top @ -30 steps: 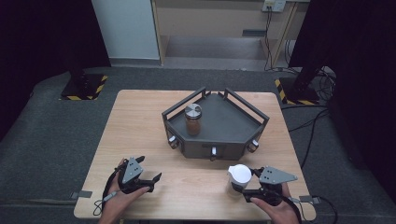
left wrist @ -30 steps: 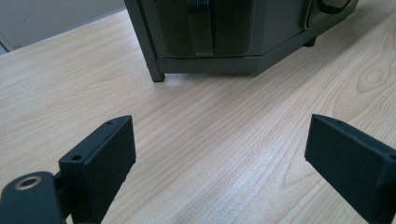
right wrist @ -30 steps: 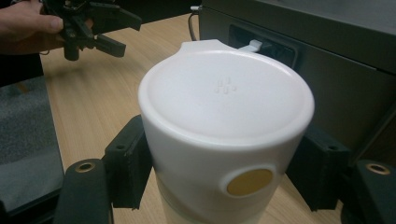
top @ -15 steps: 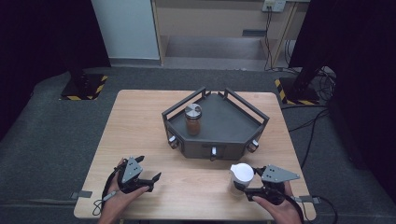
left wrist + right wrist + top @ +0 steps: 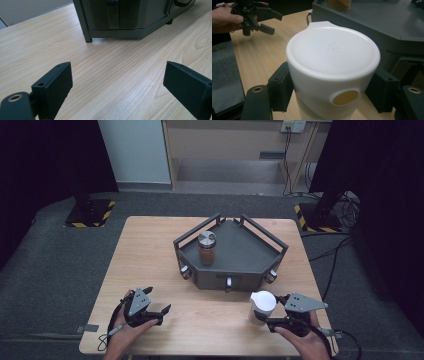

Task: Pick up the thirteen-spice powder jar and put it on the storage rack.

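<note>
A white lidded cup (image 5: 262, 301) stands just above the table's front right, and my right gripper (image 5: 267, 313) is shut on its sides. In the right gripper view the cup (image 5: 333, 55) sits between the black jaws of that gripper (image 5: 332, 93), with a round gold spot on its front. My left gripper (image 5: 160, 300) rests at the front left, open, with bare wood between its jaws (image 5: 120, 82). A glass jar (image 5: 206, 247) with brown contents and a metal lid stands upright in the left part of the grey tray (image 5: 235, 280).
The grey angular tray (image 5: 117, 17), with railings and small knobs on its front, takes up the middle of the wooden table (image 5: 150, 250). The other hand and its gripper (image 5: 259, 17) appear at the far left of the right gripper view. Dark floor surrounds the table.
The right gripper and the white cup have shifted very slightly to the right. The left gripper has stayed where it was.
</note>
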A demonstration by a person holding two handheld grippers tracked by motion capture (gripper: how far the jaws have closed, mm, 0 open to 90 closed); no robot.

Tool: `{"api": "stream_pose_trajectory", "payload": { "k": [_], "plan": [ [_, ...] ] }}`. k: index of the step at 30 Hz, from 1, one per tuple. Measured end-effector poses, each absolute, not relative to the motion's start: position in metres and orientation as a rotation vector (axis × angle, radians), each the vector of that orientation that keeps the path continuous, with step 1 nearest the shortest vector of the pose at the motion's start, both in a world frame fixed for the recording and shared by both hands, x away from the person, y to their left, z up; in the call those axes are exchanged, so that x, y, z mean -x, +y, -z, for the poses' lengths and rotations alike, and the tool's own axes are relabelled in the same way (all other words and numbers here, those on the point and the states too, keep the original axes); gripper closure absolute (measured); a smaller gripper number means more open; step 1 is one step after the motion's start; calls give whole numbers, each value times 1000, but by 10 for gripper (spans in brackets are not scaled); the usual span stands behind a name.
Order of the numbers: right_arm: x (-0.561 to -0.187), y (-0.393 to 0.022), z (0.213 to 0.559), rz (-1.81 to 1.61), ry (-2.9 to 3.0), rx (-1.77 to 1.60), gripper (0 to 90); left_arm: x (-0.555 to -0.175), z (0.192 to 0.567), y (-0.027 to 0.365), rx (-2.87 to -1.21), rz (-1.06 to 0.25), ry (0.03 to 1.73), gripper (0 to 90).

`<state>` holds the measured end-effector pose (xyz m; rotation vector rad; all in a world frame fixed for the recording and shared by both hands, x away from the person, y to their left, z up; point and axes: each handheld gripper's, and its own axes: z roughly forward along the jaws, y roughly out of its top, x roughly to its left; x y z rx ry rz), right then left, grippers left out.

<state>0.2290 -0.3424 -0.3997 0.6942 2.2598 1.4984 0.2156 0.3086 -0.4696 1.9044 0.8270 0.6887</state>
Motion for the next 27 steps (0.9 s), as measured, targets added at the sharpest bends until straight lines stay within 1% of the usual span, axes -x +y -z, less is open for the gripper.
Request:
{"api": "stream_pose_trajectory", "payload": {
  "k": [18,27],
  "plan": [
    [-236,-349,369,-1511,2256,-697,312,-217,469,309,-1918,-676,820,76],
    [-236,-343,351,-1480,2266,-673,312,-218,469,310,-1916,-670,823,76]
  ]
}}
